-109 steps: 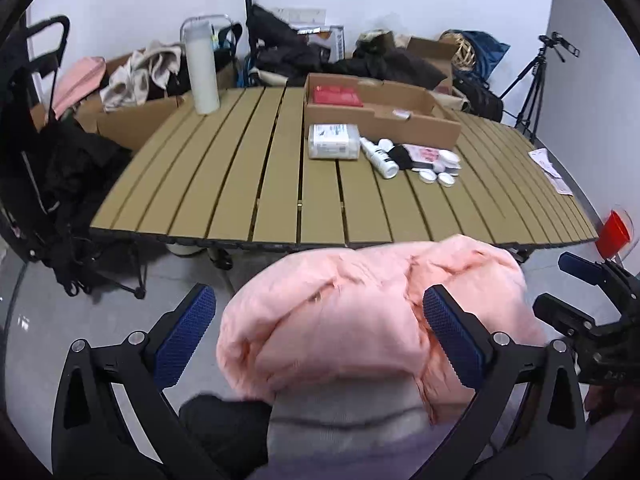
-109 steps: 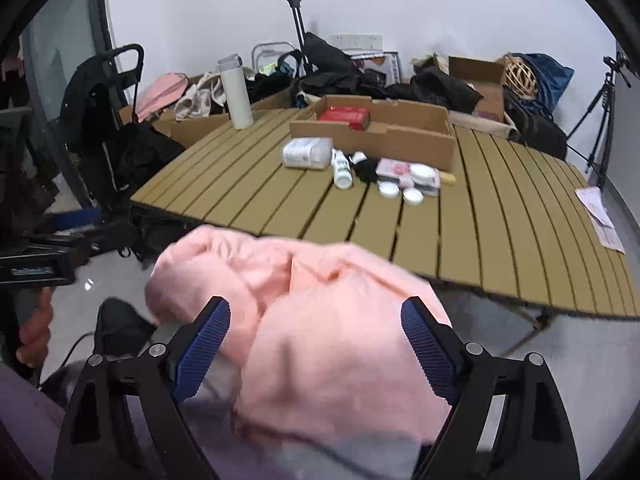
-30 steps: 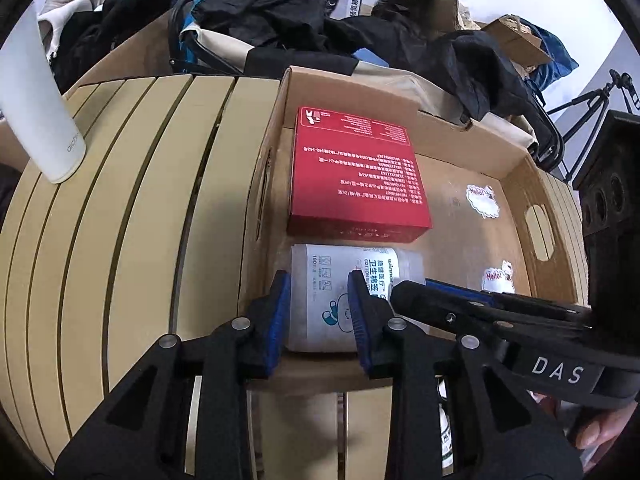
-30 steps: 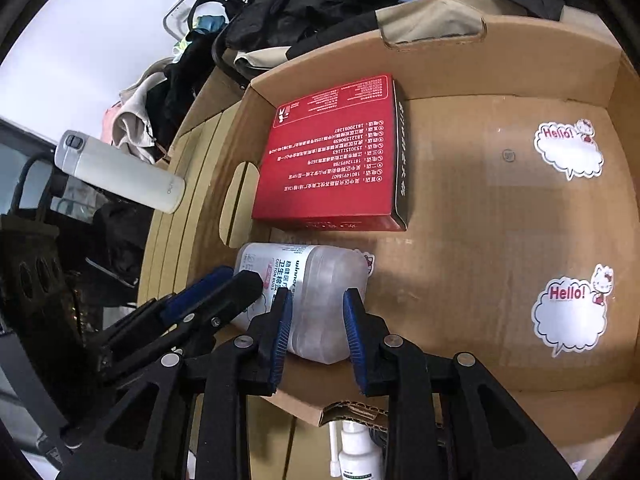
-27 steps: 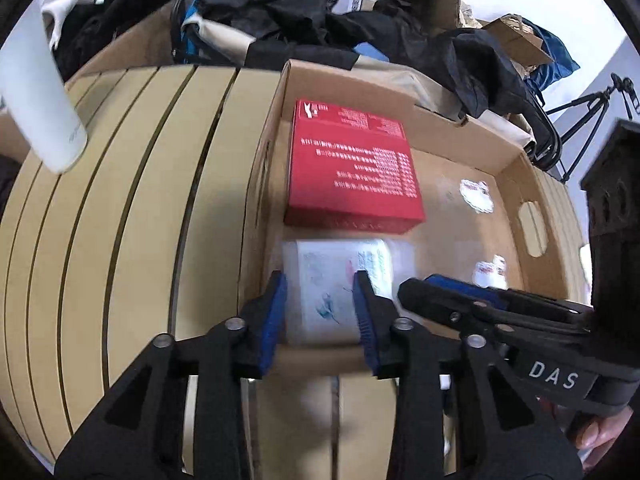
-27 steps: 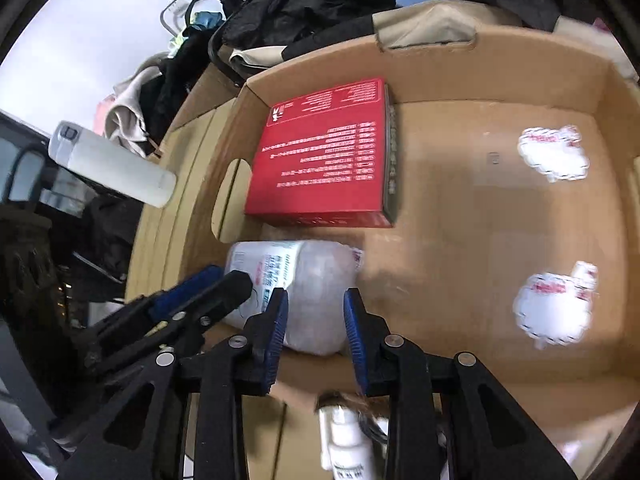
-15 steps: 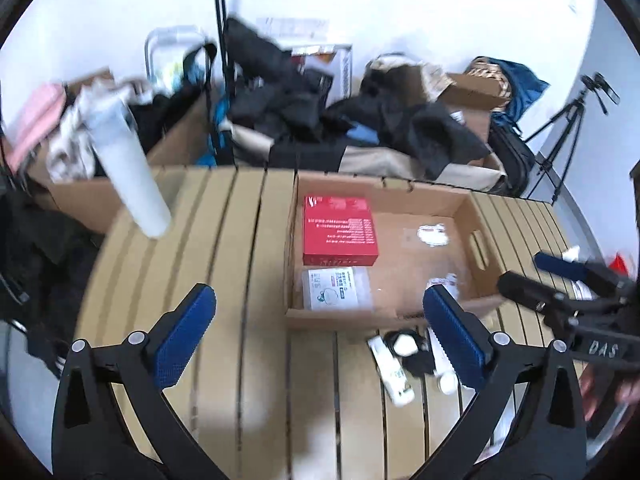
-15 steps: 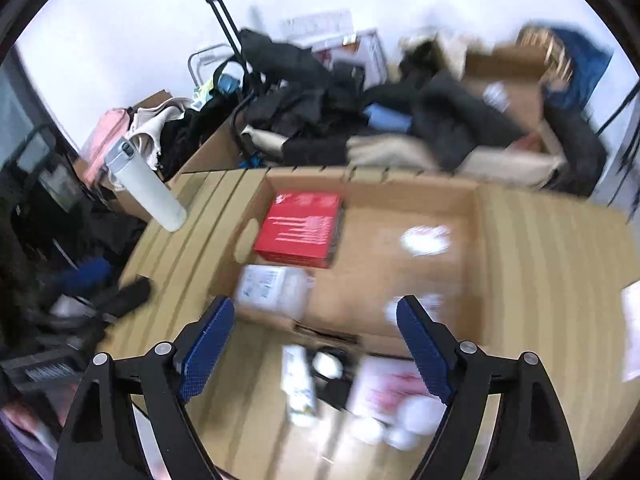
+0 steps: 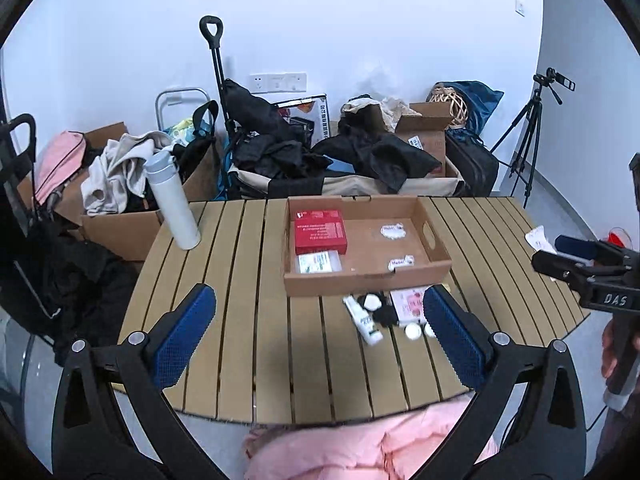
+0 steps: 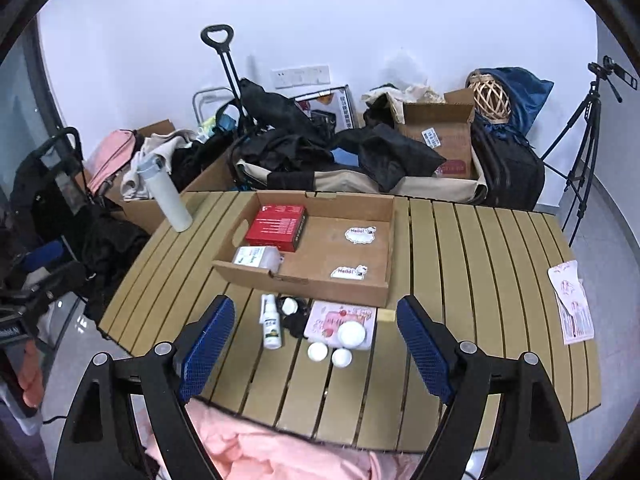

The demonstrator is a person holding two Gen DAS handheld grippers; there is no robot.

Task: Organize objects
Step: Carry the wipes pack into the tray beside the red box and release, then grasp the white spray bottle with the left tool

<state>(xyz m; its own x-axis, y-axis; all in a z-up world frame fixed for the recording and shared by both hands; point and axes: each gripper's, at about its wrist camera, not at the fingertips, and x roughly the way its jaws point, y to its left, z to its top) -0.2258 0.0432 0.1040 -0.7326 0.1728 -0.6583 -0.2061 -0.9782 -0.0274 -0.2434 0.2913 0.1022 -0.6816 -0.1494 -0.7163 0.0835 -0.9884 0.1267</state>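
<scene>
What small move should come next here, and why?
Probably lower the open right claw onto the spray bottle lying in front of the cardboard box. The red box and wipes pack are already inside; the bottle lies loose on the table.

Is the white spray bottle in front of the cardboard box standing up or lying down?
Lying down. The spray bottle rests on its side on the slatted table, nozzle toward the cardboard box.

Tan slatted desk (image 10: 472, 264); brown cardboard box (image 10: 316, 280) holding a red carton (image 10: 276, 227) and white pack (image 10: 258, 258); white bottle (image 10: 271, 322) and pink packet (image 10: 332, 320) by the near edge; blue-padded claws
</scene>
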